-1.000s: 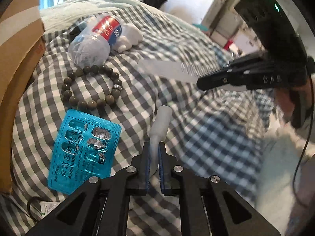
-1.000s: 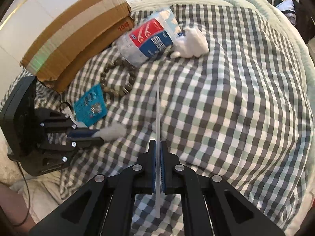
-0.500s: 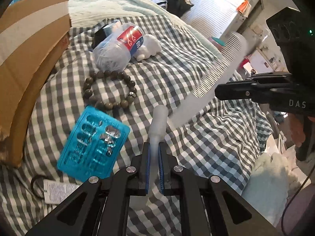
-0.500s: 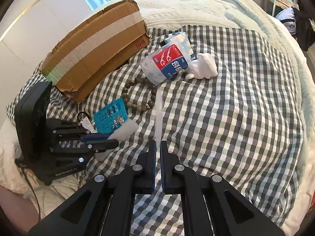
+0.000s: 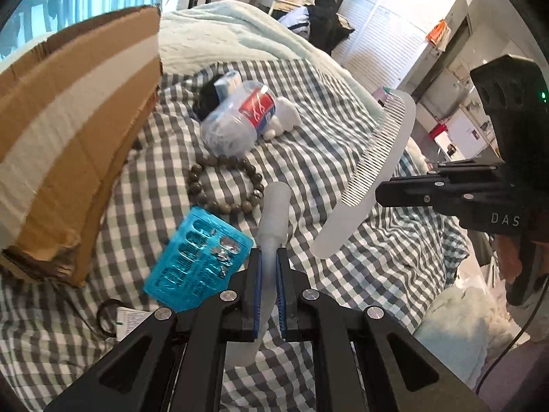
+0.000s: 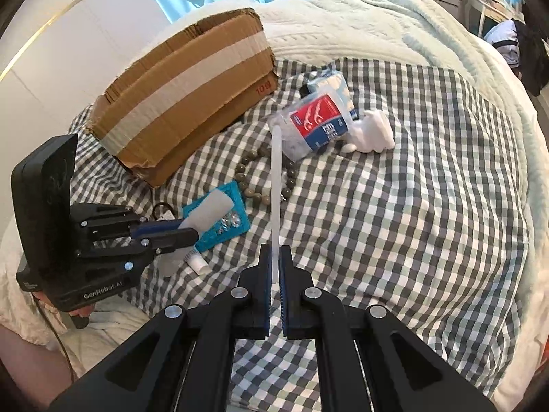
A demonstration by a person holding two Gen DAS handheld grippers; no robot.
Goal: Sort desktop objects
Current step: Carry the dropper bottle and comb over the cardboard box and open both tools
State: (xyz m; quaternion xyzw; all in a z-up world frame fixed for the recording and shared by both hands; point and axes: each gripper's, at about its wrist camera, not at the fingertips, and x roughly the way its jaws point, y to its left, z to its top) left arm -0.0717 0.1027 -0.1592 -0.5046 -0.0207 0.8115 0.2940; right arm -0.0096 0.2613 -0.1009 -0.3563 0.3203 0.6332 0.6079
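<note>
My left gripper (image 5: 268,257) is shut on a translucent white tube (image 5: 272,213), held above the checked cloth; it shows from the side in the right wrist view (image 6: 209,211). My right gripper (image 6: 274,257) is shut on a white comb (image 6: 276,178), seen edge-on; in the left wrist view the comb (image 5: 377,175) hangs in the air to the right. A cardboard box (image 5: 65,158) (image 6: 185,92) stands at the left. On the cloth lie a blue blister pack (image 5: 197,261), a bead bracelet (image 5: 223,185), and a floss-pick bag (image 5: 240,120).
A white plush toy (image 6: 374,132) lies beside the floss-pick bag. A small tissue pack (image 6: 331,86) and a dark object sit behind it. A black ring with a paper tag (image 5: 116,319) lies near the blister pack. Pale green blanket (image 6: 377,24) surrounds the checked cloth.
Both grippers have risen and pulled back from the cloth, each keeping its object. The comb has swung more upright, and the box now fills more of the left wrist view.
</note>
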